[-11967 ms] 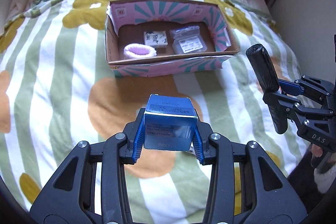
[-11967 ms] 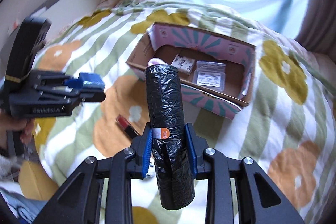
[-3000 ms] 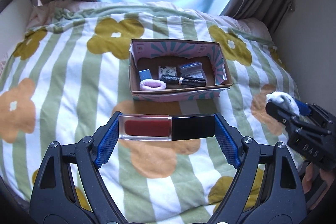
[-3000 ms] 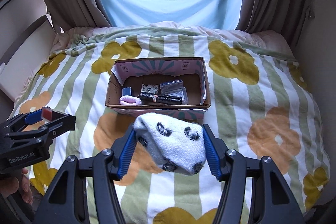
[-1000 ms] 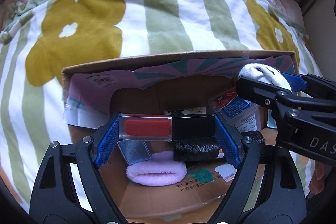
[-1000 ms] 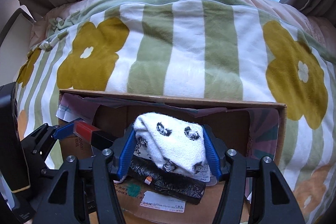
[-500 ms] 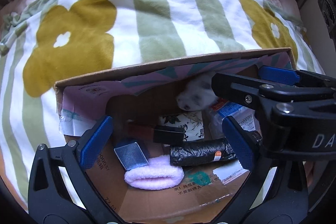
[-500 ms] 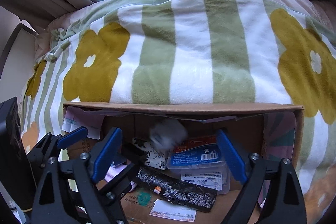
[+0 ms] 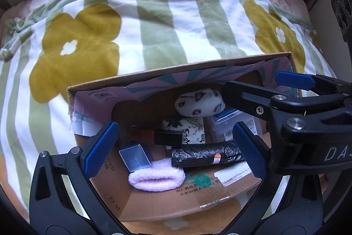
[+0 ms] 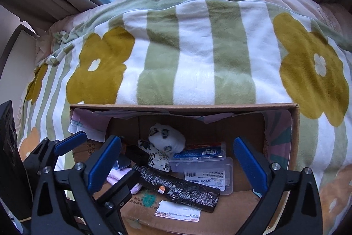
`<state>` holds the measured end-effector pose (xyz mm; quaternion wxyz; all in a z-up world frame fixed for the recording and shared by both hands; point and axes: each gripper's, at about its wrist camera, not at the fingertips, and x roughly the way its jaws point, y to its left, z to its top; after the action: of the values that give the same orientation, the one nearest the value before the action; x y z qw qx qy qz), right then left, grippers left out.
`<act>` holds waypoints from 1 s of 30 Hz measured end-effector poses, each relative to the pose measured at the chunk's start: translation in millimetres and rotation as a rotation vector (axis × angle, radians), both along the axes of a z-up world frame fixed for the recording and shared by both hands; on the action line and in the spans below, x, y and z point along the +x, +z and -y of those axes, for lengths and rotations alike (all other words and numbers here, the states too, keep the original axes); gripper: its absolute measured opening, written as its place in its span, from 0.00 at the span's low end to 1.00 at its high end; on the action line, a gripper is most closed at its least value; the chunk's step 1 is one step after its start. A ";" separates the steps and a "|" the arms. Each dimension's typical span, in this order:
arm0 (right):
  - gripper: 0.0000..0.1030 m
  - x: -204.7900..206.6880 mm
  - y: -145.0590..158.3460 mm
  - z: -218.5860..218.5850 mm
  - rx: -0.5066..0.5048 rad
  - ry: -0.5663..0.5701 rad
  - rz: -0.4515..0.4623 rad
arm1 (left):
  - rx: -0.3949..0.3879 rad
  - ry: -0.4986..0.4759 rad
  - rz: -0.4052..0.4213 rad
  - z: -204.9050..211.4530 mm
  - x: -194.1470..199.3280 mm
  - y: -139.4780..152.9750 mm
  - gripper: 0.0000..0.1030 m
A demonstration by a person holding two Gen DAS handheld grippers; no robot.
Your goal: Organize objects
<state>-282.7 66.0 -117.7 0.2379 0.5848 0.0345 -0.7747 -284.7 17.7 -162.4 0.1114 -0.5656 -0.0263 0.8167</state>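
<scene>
Both grippers, left (image 9: 173, 151) and right (image 10: 176, 162), spread wide, holding nothing, above brown cardboard box (image 10: 182, 107); white patterned sock (image 10: 166, 138), red-black lipstick tube (image 9: 158, 136) resting inside, grouped for tidiness.

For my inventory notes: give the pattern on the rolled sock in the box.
White sock with scattered black motifs, clearest in the left wrist view.

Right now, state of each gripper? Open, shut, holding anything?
Left gripper: open, holding nothing, over the box.
Right gripper: open, holding nothing, over the same box.
</scene>
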 end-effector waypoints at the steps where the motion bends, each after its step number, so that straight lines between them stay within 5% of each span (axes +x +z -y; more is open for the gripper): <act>1: 0.99 1.6 4.5 -0.3 0.001 0.002 -0.009 | 0.003 0.002 -0.004 0.7 1.7 3.7 1.00; 19: 0.99 91.4 135.4 -56.4 0.006 -0.005 -0.202 | 0.028 0.099 -0.134 34.1 103.7 139.8 1.00; 30: 0.99 175.4 150.7 -95.6 0.057 -0.012 -0.258 | 0.036 0.170 -0.159 49.0 199.5 169.2 1.00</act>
<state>-107.2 161.6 32.9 0.2098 0.4871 0.0833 -0.8436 -85.2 -31.3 6.8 0.0536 -0.4925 -0.0796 0.8650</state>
